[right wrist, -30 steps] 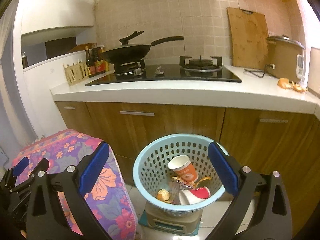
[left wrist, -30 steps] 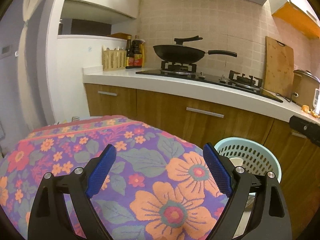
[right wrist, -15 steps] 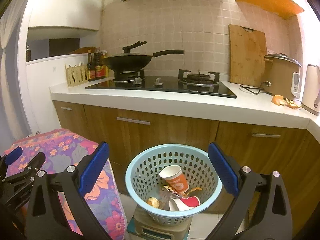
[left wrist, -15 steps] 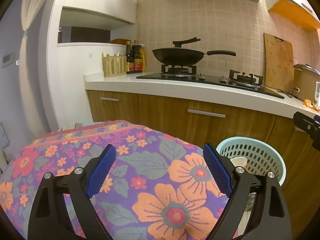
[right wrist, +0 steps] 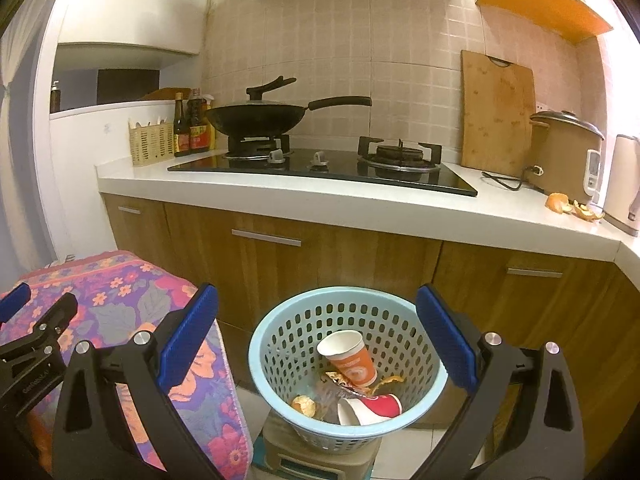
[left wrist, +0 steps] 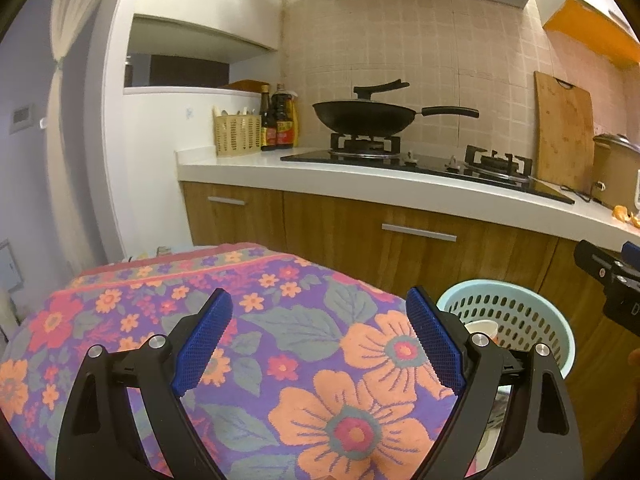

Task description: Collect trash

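Beige tiled wall (right wrist: 340, 40) backs a white countertop (right wrist: 360, 208) over wooden cabinets (right wrist: 280, 256), beside a floral-covered table (left wrist: 280, 320).

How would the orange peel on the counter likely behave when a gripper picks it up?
The peel lies in thin, curled scraps, so it is probably light and floppy. Being in several pieces, one pinch would likely lift only part. The curled edges may crumple between pads.

The basket (right wrist: 420, 354) is perforated pale-blue plastic holding paper cups (right wrist: 352, 358). Glossy black glass hob (right wrist: 320, 168), matt white counter (right wrist: 360, 208), wood-grain doors (right wrist: 360, 256). Floral cloth (left wrist: 280, 344) looks terry-rough.
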Action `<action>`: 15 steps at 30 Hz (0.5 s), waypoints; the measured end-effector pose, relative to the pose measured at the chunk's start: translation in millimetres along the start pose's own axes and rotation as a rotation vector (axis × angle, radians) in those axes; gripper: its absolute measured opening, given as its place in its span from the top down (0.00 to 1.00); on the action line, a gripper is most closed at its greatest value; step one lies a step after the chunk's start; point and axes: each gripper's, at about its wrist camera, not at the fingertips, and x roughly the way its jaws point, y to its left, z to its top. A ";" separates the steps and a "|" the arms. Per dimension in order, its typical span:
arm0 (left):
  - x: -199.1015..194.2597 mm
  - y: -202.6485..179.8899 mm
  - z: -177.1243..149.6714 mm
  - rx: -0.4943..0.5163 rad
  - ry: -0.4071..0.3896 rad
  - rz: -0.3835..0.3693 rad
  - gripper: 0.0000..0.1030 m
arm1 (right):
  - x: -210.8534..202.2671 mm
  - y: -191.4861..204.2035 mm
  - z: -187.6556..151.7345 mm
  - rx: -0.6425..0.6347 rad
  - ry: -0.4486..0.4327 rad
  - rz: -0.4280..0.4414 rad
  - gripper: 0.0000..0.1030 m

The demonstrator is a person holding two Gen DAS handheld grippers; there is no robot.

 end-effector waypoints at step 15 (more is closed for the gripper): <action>-4.6 -3.6 2.2 0.031 -0.001 -0.008 0.12 | 2.8 -6.4 0.0 0.039 0.007 -0.012 0.08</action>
